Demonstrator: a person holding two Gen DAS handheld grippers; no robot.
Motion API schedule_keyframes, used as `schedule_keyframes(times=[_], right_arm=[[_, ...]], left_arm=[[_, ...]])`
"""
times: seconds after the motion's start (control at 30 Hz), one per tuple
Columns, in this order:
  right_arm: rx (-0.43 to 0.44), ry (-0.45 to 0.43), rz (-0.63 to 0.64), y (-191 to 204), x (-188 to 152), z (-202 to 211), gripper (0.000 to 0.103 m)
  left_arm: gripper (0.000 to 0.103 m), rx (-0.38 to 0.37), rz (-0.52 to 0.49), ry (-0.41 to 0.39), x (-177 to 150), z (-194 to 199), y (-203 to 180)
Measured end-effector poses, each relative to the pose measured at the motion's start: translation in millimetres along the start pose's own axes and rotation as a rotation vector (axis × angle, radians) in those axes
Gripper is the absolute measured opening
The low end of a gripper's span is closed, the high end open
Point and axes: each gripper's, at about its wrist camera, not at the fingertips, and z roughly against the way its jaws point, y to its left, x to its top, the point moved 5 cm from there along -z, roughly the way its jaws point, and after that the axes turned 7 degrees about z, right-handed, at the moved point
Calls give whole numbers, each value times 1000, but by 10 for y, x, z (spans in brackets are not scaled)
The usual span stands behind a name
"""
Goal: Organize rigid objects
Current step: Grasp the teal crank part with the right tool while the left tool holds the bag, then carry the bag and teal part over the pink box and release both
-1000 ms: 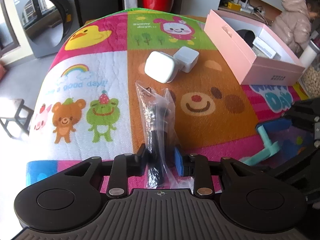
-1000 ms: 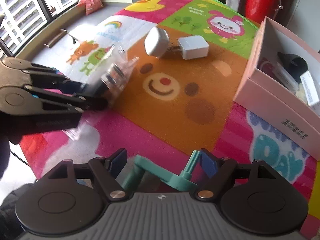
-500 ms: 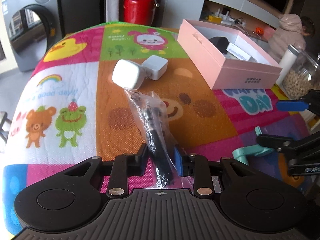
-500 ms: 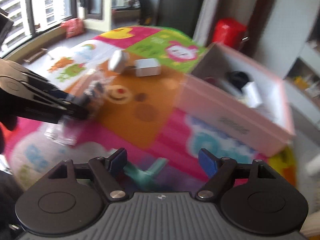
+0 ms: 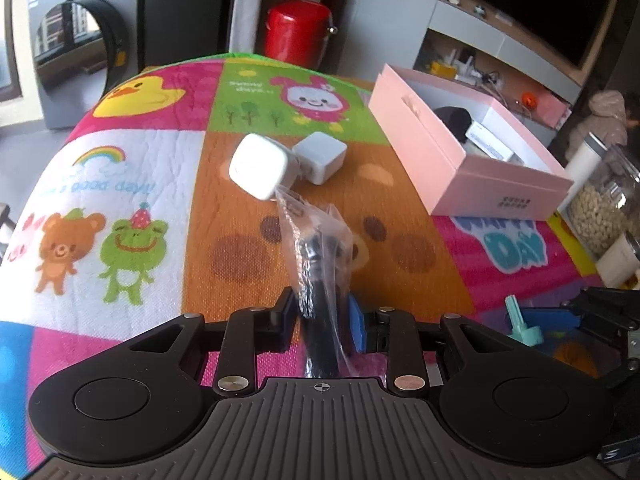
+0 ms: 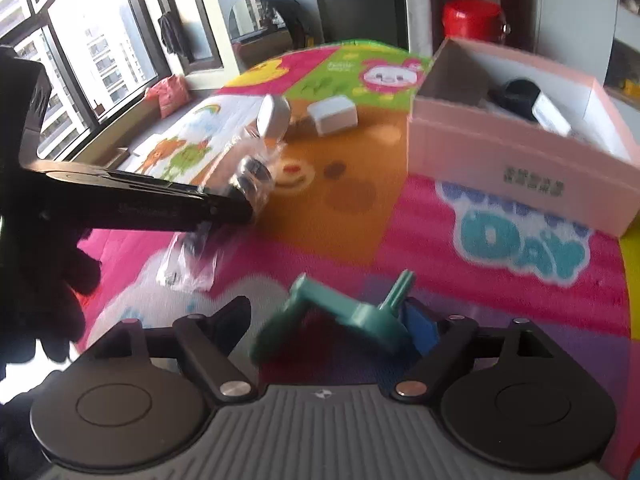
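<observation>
My left gripper [image 5: 322, 318] is shut on a clear plastic bag holding a black part [image 5: 320, 268], lifted above the cartoon mat [image 5: 120, 184]; the bag also shows in the right wrist view [image 6: 244, 184]. My right gripper [image 6: 332, 320] holds a teal plastic bracket [image 6: 344, 316]; the wide jaws touch both of its ends. The bracket's tip shows in the left wrist view [image 5: 520, 320]. Two white chargers [image 5: 262, 166] [image 5: 320, 156] lie mid-mat. An open pink box [image 5: 472, 168] with a black item and white items stands at the right, also in the right wrist view [image 6: 520, 168].
A red pot [image 5: 298, 32] and a washing machine [image 5: 80, 40] stand beyond the mat's far edge. A glass jar of nuts [image 5: 604, 208] stands right of the box. Windows [image 6: 80, 60] are at the left.
Both grippers have lifted and swung right toward the pink box, carrying the bag and the teal bracket. The right view has tilted up from the mat.
</observation>
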Motion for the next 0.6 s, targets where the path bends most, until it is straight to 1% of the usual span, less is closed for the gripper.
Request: schedule_keyframes(times=[0.03, 0.07, 0.13, 0.2, 0.23, 0.27, 0.3, 0.33, 0.37, 0.4, 0.47, 0.57, 0.6], right_arm=[[-25, -7, 16, 14, -2, -1, 72], [-43, -9, 47, 36, -15, 8, 72], [-47, -13, 80, 56, -56, 50, 72], [-51, -23, 97, 32, -99, 116, 70], [-52, -32, 98, 3, -121, 168, 67], [-51, -42, 91, -24, -126, 217, 62], [-48, -57, 79, -61, -127, 279, 53], [-42, -65, 72, -103, -121, 340, 40], [-35, -68, 66, -137, -116, 396, 35], [-41, -72, 64, -165, -112, 435, 33], [-86, -82, 79, -222, -112, 470, 30], [-217, -113, 130, -326, -139, 486, 30], [-270, -124, 142, -377, -155, 505, 32]], left_arm=[[29, 5, -9, 2, -1, 2, -10], [28, 16, -26, 2, -9, 6, -24], [28, 28, -55, -1, -29, 12, -48], [28, 45, -83, -3, -51, 18, -81], [28, 53, -97, -2, -59, 17, -98], [28, 60, -111, -1, -70, 19, -115], [28, 66, -121, -1, -77, 20, -128], [28, 72, -131, -2, -83, 18, -141], [28, 76, -138, -3, -88, 18, -145], [28, 78, -143, -4, -91, 16, -149], [27, 79, -145, -6, -99, 17, -146], [27, 72, -149, -11, -125, 35, -137], [27, 70, -148, -13, -135, 38, -138]])
